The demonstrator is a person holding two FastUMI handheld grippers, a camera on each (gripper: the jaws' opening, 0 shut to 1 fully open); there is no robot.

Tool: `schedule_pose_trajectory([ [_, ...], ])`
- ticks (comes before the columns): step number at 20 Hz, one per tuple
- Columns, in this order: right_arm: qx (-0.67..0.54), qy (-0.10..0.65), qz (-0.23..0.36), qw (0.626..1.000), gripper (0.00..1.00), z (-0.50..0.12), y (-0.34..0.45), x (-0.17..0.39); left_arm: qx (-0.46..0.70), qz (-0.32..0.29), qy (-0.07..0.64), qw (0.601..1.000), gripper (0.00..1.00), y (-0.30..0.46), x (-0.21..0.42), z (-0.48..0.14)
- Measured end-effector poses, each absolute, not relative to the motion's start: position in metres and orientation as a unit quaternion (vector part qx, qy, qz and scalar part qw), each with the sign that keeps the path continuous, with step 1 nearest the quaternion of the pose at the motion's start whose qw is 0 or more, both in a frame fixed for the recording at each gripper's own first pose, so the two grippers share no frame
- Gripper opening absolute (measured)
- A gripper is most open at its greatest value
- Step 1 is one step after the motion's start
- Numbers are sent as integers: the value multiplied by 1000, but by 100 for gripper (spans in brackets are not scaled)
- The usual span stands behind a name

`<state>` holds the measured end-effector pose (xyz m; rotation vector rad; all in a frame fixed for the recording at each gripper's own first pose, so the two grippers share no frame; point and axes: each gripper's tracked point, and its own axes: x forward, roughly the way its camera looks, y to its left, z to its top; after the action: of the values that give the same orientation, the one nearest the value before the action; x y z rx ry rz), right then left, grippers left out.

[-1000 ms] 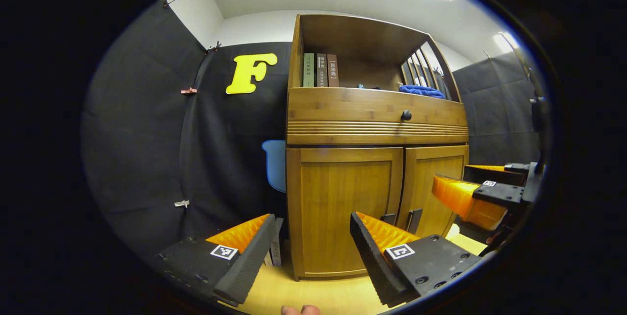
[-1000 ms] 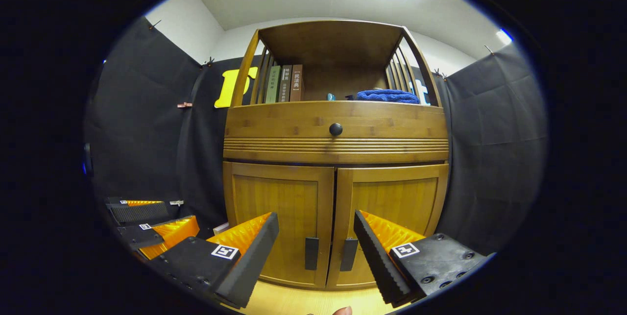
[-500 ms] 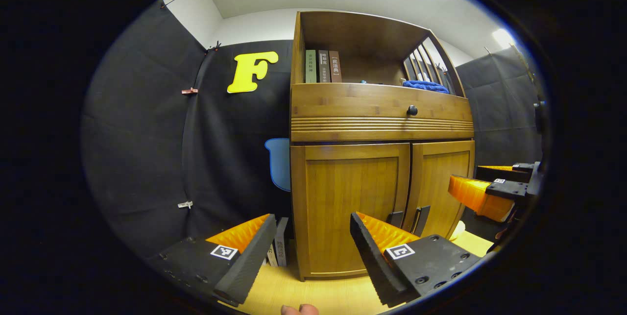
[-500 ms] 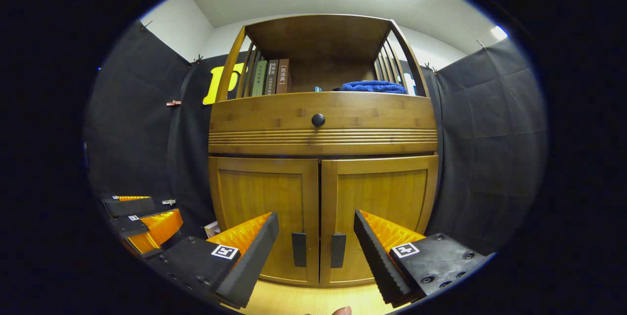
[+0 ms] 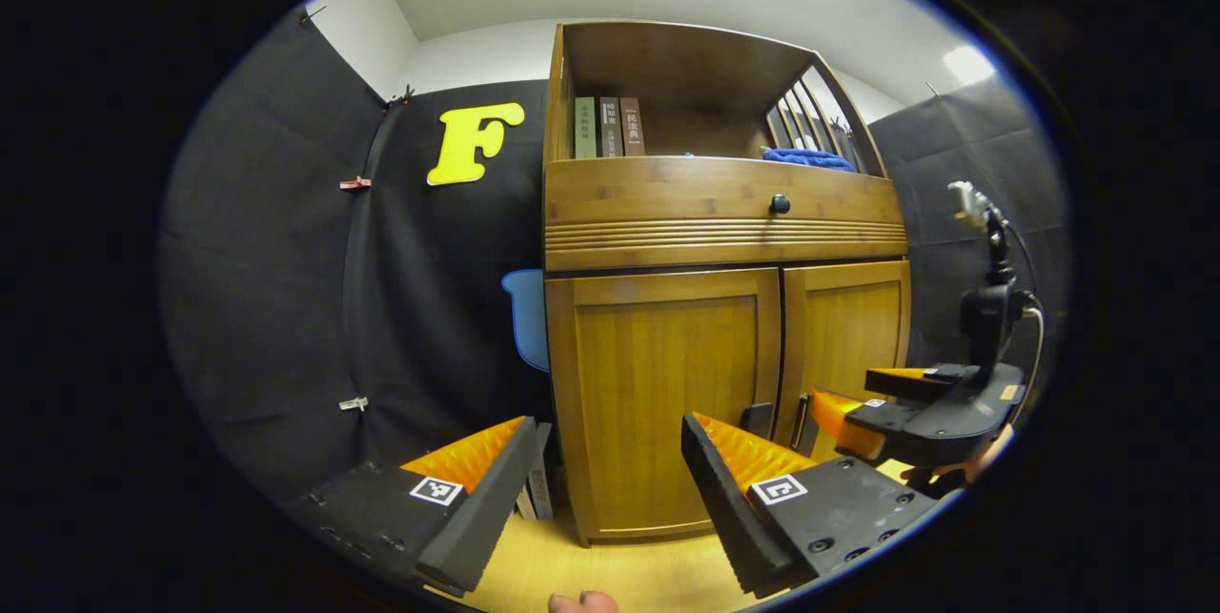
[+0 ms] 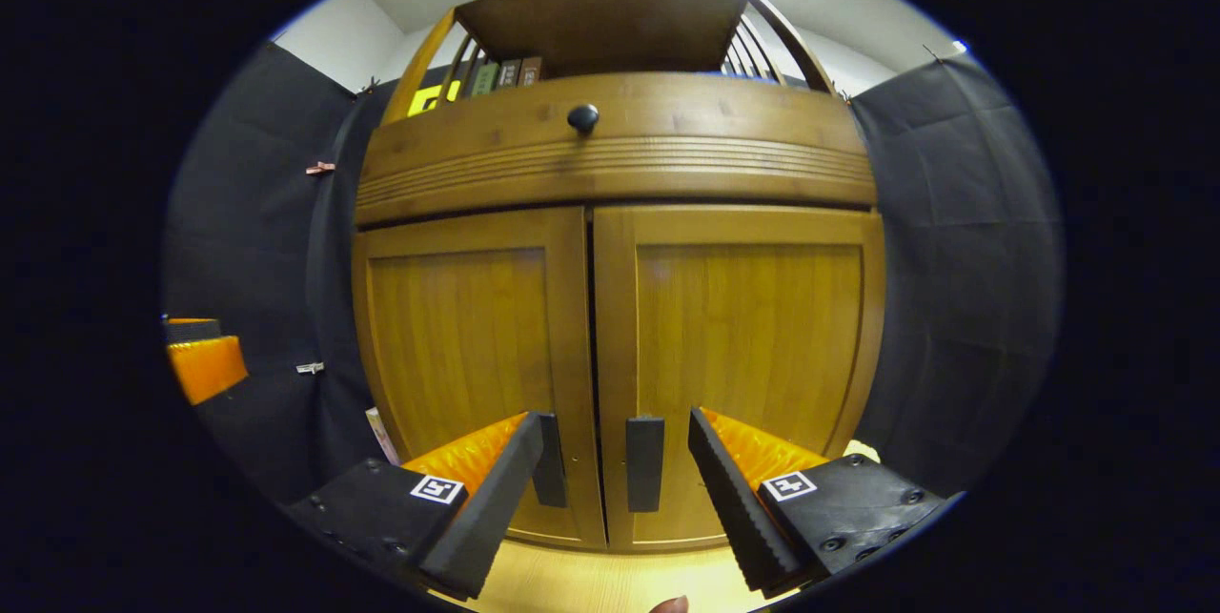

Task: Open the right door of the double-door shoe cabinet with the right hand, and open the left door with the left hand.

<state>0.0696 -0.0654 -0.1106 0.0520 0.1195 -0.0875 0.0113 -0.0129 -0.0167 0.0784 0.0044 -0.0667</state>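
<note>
Both doors of the shoe cabinet point(image 6: 615, 213) are shut, the seam between them running vertically down the middle of the right gripper view. The right door point(image 6: 748, 346) carries a dark bar handle point(image 6: 644, 462) low on its inner edge, just beside the seam; its long axis is vertical. A matching left-door handle point(image 6: 550, 472) sits on the other side of the seam, partly behind the right gripper's own near finger. The right gripper point(image 6: 615, 489) has its fingers spread wide, pinching nothing, and the right-door handle lies straight ahead between them, slightly toward the seam side of the gap. The fingers open side to side, across the handle's upright axis, so the orientation looks suited to closing over the bar. Judgement: the remaining travel is forward only; contact is not yet made. In the left gripper view the left gripper point(image 5: 610, 489) also has fingers spread and empty, facing the left door point(image 5: 667, 384) from off to the side, well back from it. From there the right gripper point(image 5: 858, 408) shows close in front of the right door point(image 5: 843, 337), by the handles. The right hand is thus much the nearer to its handle and should go first, as the task orders. Watch item: the two handles are near one another, so a lateral drift could catch the wrong bar.
</note>
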Motion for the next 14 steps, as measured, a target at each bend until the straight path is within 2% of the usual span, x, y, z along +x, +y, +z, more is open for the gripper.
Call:
schedule_pose_trajectory([
  [4, 13, 90, -65, 994, 97, -148, -85, 100, 33, -40, 12, 999, 92, -16, 14, -28],
  [5, 18, 94, -70, 993, 95, -155, -89, 108, 34, -41, 13, 999, 94, -16, 15, -30],
  [6, 23, 102, -70, 992, 89, -163, -90, 111, 37, -40, 15, 998, 94, -16, 18, -31],
  [7, 29, 107, -69, 991, 90, -170, -91, 118, 39, -38, 16, 998, 94, -15, 19, -32],
  [8, 35, 109, -67, 991, 80, -175, -90, 121, 38, -38, 17, 998, 94, -15, 20, -32],
  [10, 34, 117, -72, 990, 68, -184, -90, 131, 24, -40, 20, 999, 92, -16, 21, -36],
  [11, 32, 123, -74, 989, 54, -188, -88, 135, 17, -40, 23, 999, 92, -16, 22, -39],
  [13, 22, 135, -73, 988, 54, -194, -87, 136, 12, -37, 31, 999, 92, -15, 20, -44],
  [14, 10, 131, -83, 988, 51, -203, -92, 138, 13, -34, 32, 999, 94, -14, 18, -45],
])
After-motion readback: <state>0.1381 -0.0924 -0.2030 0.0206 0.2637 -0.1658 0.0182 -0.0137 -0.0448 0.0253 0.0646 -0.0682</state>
